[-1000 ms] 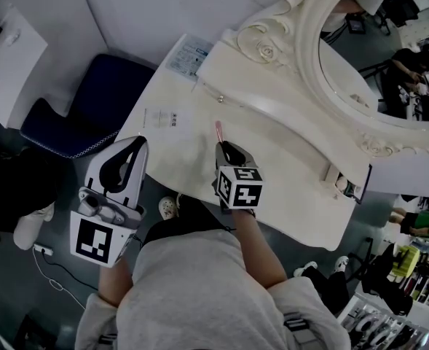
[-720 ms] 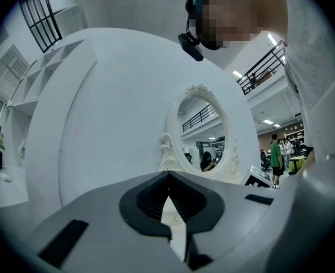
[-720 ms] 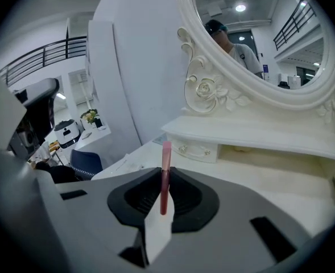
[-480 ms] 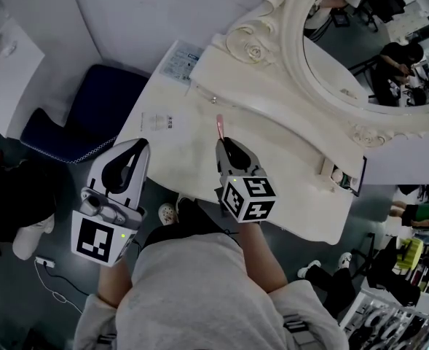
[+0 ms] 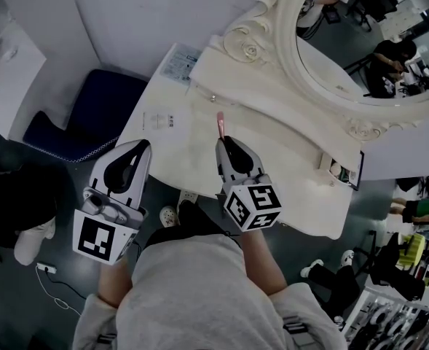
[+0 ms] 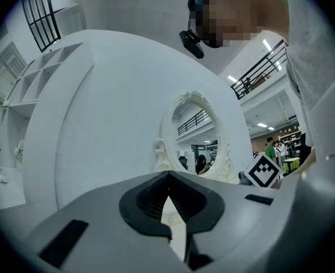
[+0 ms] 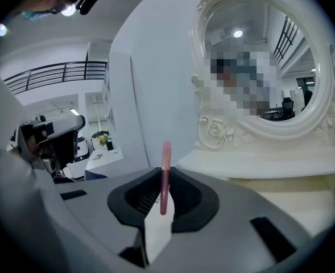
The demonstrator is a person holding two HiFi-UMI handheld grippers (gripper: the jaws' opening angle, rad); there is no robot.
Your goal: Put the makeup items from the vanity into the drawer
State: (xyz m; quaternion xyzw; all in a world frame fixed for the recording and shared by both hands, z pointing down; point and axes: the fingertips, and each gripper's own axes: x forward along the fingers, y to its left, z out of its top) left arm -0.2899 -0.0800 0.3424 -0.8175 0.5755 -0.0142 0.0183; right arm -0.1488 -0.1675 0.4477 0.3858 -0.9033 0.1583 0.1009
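Note:
A slim pink makeup stick stands out of my right gripper, which is shut on it above the middle of the white vanity top. In the right gripper view the stick rises upright from between the closed jaws of the right gripper. My left gripper hangs just off the vanity's near-left edge, shut, with nothing in it. In the left gripper view its jaws meet at the tips of the left gripper. No open drawer shows in any view.
An ornate oval mirror stands at the vanity's back, with a raised ledge carrying a small knob. A white card and a leaflet lie at the left end. A small dark-edged item lies at the right end. A blue chair stands to the left.
The head camera has shifted a little. My right gripper's marker cube has swung slightly right and nearer while its tips and the pink stick stay put. The left gripper has not moved.

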